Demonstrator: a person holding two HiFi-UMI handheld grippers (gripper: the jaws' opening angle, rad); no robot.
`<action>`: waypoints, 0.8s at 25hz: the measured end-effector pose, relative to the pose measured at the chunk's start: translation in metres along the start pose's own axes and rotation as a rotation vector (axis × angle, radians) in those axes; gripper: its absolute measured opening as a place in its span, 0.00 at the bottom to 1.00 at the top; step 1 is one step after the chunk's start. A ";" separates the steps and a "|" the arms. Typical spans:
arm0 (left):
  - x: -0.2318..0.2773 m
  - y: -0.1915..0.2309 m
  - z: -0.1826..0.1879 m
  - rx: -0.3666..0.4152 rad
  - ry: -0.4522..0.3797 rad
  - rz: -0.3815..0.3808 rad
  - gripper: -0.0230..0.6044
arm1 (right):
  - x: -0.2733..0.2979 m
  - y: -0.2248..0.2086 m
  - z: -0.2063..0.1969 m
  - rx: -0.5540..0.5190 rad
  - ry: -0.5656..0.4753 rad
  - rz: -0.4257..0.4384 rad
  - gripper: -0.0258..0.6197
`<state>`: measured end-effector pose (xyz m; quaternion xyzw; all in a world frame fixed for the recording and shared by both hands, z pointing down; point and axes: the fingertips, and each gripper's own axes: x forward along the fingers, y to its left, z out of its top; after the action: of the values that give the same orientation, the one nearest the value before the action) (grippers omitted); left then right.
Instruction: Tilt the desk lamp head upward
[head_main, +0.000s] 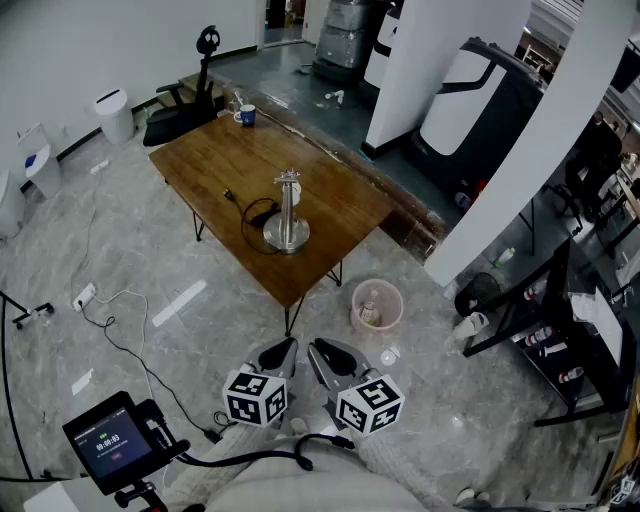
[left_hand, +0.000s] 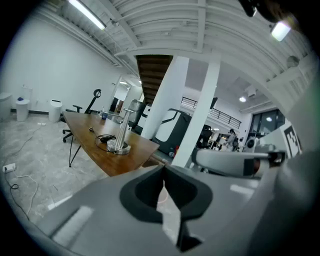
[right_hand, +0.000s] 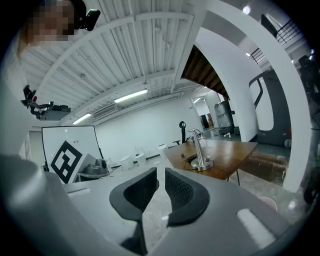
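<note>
Desk lamp, brushed silver metal with a round base (head_main: 287, 213): in the head view it stands near the middle of the brown wooden table (head_main: 335, 195), its column upright with the long axis vertical and its short head set across the top. A black cable lies coiled just beside the base. The left gripper (head_main: 284, 348) and right gripper (head_main: 322, 351) sit side by side above the grey floor, well apart from the table. Each carries a cube with black-and-white square markers. The digits on the small screen at lower left are too small to read. In the left gripper view, the lamp (left_hand: 121, 133) stands upright on the table (left_hand: 131, 155), and the left gripper (left_hand: 164, 171) has its jaws pressed together with nothing between them. In the right gripper view, the lamp (right_hand: 200, 149) head projects leftward, roughly level, and the right gripper (right_hand: 161, 178) shows a narrow empty gap.
</note>
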<state>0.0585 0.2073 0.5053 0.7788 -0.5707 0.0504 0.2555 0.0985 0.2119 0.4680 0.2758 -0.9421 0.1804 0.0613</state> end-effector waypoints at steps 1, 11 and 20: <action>0.000 0.001 -0.002 0.000 0.004 -0.001 0.05 | 0.000 0.000 -0.003 0.007 0.004 -0.001 0.10; 0.060 0.054 0.038 -0.026 -0.027 0.023 0.05 | 0.062 -0.056 0.007 0.039 0.033 -0.004 0.10; 0.130 0.155 0.134 -0.039 -0.075 -0.007 0.05 | 0.180 -0.104 0.063 -0.004 0.028 -0.005 0.16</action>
<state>-0.0674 0.0000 0.4904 0.7769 -0.5781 0.0093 0.2491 0.0027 0.0176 0.4801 0.2756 -0.9408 0.1823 0.0753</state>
